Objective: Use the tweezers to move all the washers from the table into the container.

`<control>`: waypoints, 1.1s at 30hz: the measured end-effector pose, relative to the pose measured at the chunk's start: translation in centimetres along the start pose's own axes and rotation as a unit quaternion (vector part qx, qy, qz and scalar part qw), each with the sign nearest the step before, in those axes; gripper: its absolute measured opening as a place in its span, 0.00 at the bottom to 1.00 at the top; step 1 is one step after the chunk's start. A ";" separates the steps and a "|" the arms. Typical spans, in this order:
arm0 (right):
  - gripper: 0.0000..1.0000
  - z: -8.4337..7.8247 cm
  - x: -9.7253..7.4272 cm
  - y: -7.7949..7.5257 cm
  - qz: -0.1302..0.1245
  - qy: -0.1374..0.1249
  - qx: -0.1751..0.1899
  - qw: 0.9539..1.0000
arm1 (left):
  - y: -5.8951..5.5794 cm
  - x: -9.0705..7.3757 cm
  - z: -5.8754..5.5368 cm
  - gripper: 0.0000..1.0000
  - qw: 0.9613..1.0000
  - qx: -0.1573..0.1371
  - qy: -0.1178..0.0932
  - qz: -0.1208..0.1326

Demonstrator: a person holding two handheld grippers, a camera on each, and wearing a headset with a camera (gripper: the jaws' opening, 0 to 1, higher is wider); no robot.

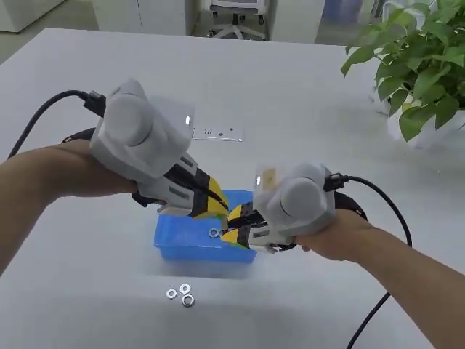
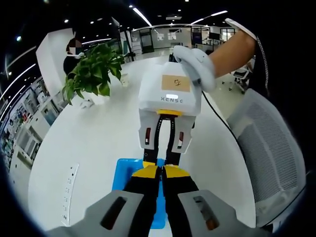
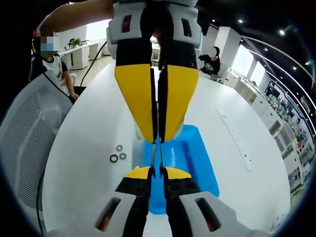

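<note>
White tabletop [image 1: 305, 94] runs back towards a leafy plant [image 1: 418, 65] at its far right edge; near the middle sits the blue container [image 1: 182, 243]. Over it the left gripper [image 1: 218, 202] and right gripper [image 1: 231, 234] meet tip to tip; in the right gripper view the thin metal tweezers [image 3: 159, 150] run from between the left one's yellow jaws down into the right one's, both pairs squeezed nearly together on them. Three washers [image 1: 182, 294] lie loose on the table just in front of the container; another washer [image 1: 213, 233] shows at the container's near side by the jaw tips, held or not I cannot tell.
</note>
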State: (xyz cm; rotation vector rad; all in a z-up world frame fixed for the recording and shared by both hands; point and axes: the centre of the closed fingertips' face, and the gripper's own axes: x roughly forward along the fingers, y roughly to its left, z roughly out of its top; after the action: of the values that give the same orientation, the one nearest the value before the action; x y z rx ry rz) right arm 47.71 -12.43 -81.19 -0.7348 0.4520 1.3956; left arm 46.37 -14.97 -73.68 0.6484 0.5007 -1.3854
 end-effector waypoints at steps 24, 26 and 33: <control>0.11 1.4 2.0 4.4 0.033 -0.009 -0.009 0.999 | -3.8 -1.3 -2.2 0.06 1.000 -0.025 0.013 0.003; 0.11 1.4 2.2 4.7 0.035 -0.010 -0.008 0.999 | -4.1 -1.3 -2.5 0.06 0.999 -0.028 0.014 0.002; 0.11 1.3 2.9 5.9 0.048 -0.011 -0.004 0.999 | -4.9 -1.2 -3.3 0.06 0.999 -0.038 0.018 -0.002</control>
State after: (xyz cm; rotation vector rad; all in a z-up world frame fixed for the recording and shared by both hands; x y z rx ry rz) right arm 42.16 -9.35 -83.45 -0.7117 0.4700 1.4945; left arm 41.53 -12.11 -75.92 0.6122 0.5797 -1.3536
